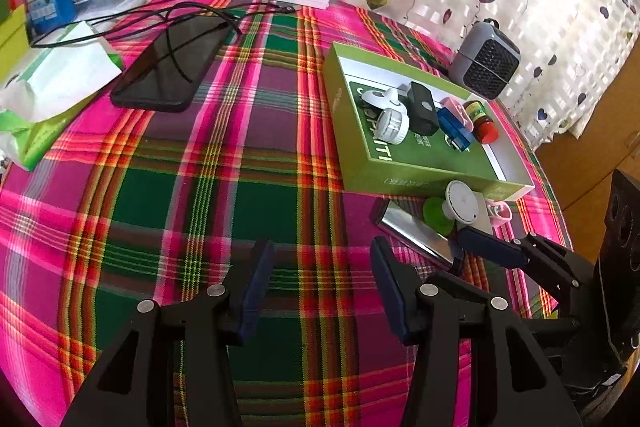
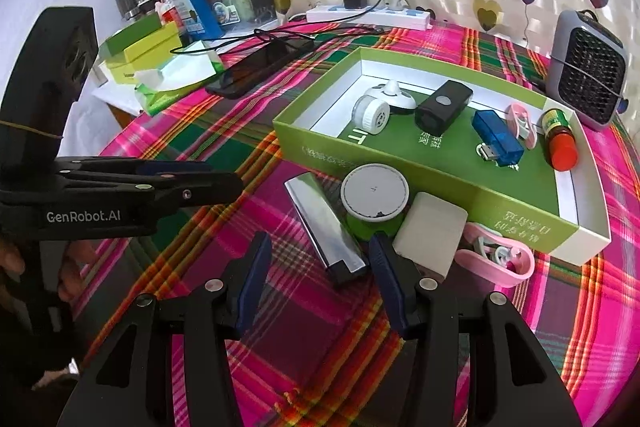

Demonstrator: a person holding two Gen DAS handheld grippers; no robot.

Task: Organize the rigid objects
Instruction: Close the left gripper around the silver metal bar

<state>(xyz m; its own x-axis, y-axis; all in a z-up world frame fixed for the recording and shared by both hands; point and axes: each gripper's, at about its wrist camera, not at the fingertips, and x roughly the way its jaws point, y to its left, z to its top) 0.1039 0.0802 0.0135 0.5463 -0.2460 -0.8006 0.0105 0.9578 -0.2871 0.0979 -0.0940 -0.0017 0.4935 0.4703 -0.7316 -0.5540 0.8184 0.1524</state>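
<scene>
Right wrist view shows the right gripper (image 2: pixel 316 275) spread and empty above the silver bar (image 2: pixel 326 223), which lies on the plaid cloth just beside the green box (image 2: pixel 440 183), touching the round white disc (image 2: pixel 375 195) and near the white block (image 2: pixel 430 239). Closing here could catch the block or slip on the shiny bar. The left gripper (image 1: pixel 320 291) hangs spread and empty over bare cloth

In the shallow green cardboard tray (image 2: pixel 400 163) lie a white round gadget (image 2: pixel 370 115), a black box-shaped device (image 2: pixel 440 109), a blue USB stick (image 2: pixel 498 139) and a red-capped bottle (image 2: pixel 560 143), left to right. Before the tray on the plaid tablecloth (image 2: pixel 200 131) lie a shiny metal bar (image 2: pixel 326 227), a white round disc (image 2: pixel 374 195), a white square block (image 2: pixel 430 233) and a pink plastic case (image 2: pixel 496 257).
</scene>
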